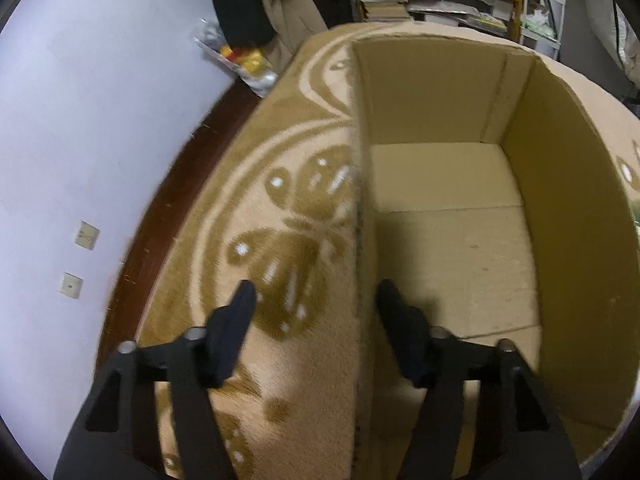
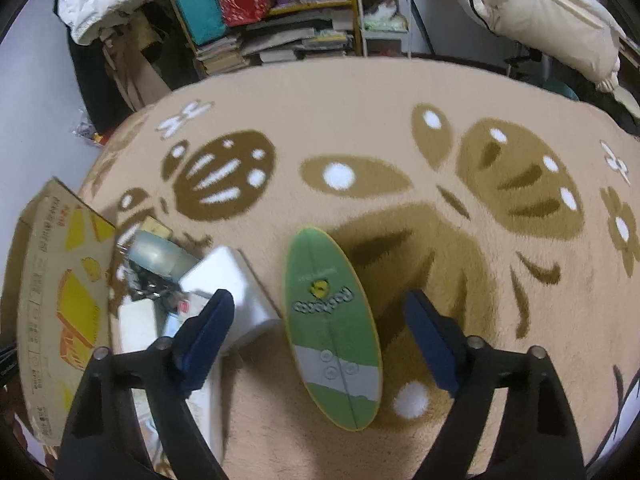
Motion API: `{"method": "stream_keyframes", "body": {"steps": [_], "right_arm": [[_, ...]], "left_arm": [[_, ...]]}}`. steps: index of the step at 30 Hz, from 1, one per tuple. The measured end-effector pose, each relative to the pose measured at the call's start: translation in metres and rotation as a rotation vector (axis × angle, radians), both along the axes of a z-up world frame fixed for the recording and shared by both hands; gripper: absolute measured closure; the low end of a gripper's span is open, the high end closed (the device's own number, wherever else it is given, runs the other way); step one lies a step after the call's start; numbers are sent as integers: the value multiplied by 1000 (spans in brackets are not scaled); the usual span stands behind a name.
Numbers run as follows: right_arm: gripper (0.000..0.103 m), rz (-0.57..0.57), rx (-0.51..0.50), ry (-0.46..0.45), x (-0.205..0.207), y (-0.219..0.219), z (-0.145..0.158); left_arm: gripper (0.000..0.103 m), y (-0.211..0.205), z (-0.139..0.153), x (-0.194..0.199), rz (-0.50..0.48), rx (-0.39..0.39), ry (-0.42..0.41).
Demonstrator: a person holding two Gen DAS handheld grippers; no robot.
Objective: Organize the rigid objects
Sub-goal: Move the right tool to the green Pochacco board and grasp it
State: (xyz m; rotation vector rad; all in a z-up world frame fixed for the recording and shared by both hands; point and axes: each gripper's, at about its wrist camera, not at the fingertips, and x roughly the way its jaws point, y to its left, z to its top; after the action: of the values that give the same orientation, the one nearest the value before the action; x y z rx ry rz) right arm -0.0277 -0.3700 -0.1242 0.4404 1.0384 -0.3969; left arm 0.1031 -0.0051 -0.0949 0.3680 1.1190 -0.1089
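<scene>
Box [image 1: 452, 240], one, cardboard, open-topped, nothing inside; its left wall runs between the left gripper's [image 1: 316, 300] spread jaws. Right gripper [image 2: 320, 312], jaws apart, straddles one green oval board [image 2: 332, 328] lying flat on the butterfly-patterned carpet [image 2: 360, 112], bare pile to its right. White blocks [image 2: 236, 296] piled just left. Shelves [image 2: 288, 12] crowd the far wall.

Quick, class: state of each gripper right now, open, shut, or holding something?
Left gripper: open, holding nothing, straddling the cardboard box wall.
Right gripper: open, holding nothing, with the green oval board between its fingers.
</scene>
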Motion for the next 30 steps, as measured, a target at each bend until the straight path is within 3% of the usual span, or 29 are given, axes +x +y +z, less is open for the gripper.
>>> {"method": "stream_keyframes", "body": {"steps": [1,7,11,28,30], "right_arm": [[16,-4,4,10,0,-1,-3],[19,-36,46,54,-3,-13,-18],[30,-12,55,88,-1,-10,-26],[36,80,-14,159,11,7,-42],[41,82,-17,162,12,8,-43]], "left_arm": [[62,1,-1,1,1,-25,21],[75,4,-1,0,5,-67,52],[77,2,-1,-2,-3,-58,47],[75,5,0,1,3,-33,38],[75,5,0,1,4,-35,39]]}}
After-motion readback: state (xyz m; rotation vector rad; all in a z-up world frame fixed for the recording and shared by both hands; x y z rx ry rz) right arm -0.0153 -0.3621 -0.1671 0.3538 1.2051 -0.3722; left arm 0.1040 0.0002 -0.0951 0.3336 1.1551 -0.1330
